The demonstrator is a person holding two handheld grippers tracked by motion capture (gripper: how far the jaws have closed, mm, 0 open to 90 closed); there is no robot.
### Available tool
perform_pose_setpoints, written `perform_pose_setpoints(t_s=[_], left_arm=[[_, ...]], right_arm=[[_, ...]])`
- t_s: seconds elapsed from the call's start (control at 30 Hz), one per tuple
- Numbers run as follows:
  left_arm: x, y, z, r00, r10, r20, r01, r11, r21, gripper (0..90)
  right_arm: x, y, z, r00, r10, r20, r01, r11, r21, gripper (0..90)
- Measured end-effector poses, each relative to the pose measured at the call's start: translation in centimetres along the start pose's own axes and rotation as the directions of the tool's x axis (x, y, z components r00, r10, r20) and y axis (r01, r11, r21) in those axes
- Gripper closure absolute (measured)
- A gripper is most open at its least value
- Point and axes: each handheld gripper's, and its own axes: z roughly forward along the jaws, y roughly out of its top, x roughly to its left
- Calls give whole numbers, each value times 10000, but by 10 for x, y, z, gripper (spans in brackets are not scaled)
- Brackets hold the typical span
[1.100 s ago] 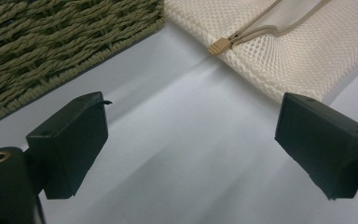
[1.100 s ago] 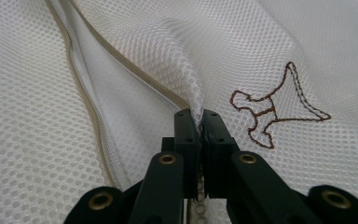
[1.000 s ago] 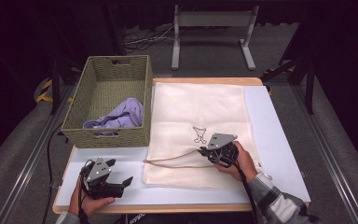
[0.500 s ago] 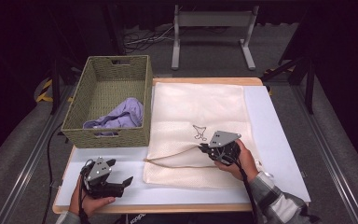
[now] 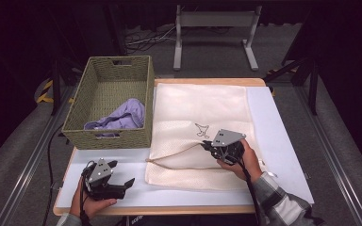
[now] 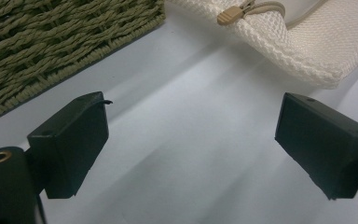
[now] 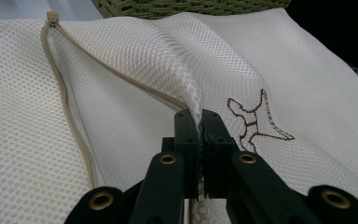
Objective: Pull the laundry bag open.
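Observation:
A cream mesh bag (image 5: 202, 106) with a brown embroidered figure (image 7: 254, 119) lies flat on the white tabletop (image 5: 283, 146). Its tan zipper (image 7: 67, 102) stands open, with the pull (image 7: 52, 17) at the far end. My right gripper (image 5: 207, 145) is shut on a fold of the bag's upper layer beside the zipper and holds it raised; in the right gripper view (image 7: 199, 126) the mesh runs between the closed jaws. My left gripper (image 5: 122, 173) rests open near the table's front left corner, with bare table between its jaws (image 6: 191, 140).
A woven olive basket (image 5: 111, 136) stands at the back left with a lilac cloth (image 5: 122, 117) in it. Its wall (image 6: 37, 42) and the bag's near corner (image 6: 303, 51) lie just ahead of the left gripper. A metal stand (image 5: 214, 28) is beyond the table.
My right gripper has shifted a little to the right and away, carrying the pinched mesh fold with it. The left gripper has stayed put.

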Motion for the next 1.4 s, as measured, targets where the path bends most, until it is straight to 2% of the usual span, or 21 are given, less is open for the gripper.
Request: perform_pose_setpoints(t_s=[0.37,0.57,1.4], left_arm=[[0,-1,0,10000,13,23,-13,10000,76,106],[-1,-1,0,10000,-39,32,38,9999,95,106],[-2,-1,-1,10000,-59,60,59,10000,19,104]], right_arm=[[-3,9,-6,9994,117,340,-104,9992,-378,868],[-2,12,-5,9993,56,360,-40,9991,-431,868],[-9,22,-12,9983,301,501,-251,9950,-963,868]])
